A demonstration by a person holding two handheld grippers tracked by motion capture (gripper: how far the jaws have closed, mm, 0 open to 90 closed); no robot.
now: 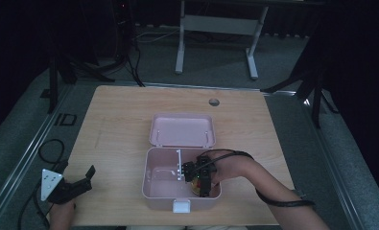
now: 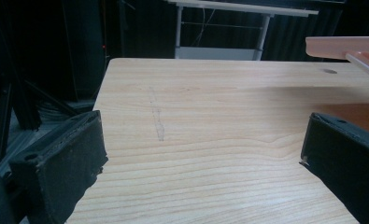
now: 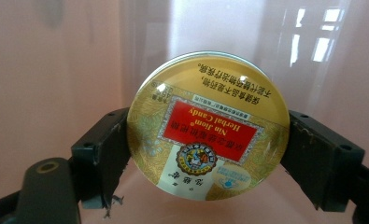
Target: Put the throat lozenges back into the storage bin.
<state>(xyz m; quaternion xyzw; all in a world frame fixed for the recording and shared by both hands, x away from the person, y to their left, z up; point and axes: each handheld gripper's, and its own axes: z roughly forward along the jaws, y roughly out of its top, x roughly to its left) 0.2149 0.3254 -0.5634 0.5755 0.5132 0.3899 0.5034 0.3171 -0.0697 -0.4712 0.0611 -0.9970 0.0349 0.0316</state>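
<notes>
The right tool (image 3: 205,140) clamps the round candy tin (image 3: 208,126) by its rim inside the pink box (image 1: 151,194), so the smooth tin could slip out; beside the box, the left tool (image 1: 79,182) gapes empty.

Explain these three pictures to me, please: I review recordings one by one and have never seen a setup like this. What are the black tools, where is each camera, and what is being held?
No robot is here: a person holds a two-jaw gripper in each hand at a wooden table. The high view looks down from above the person's side. On the table stands a pink box with its lid open and laid back. The right gripper reaches down into the box. The left gripper rests near the table's left edge, jaws apart with nothing between them.

The other two pictures come from cameras riding on the grippers, looking along their black jaws. The left gripper view shows bare table and a corner of the pink lid. The right gripper view shows the jaws closed on a round yellow tin labelled herbal candy, with the box's pink walls behind it.
</notes>
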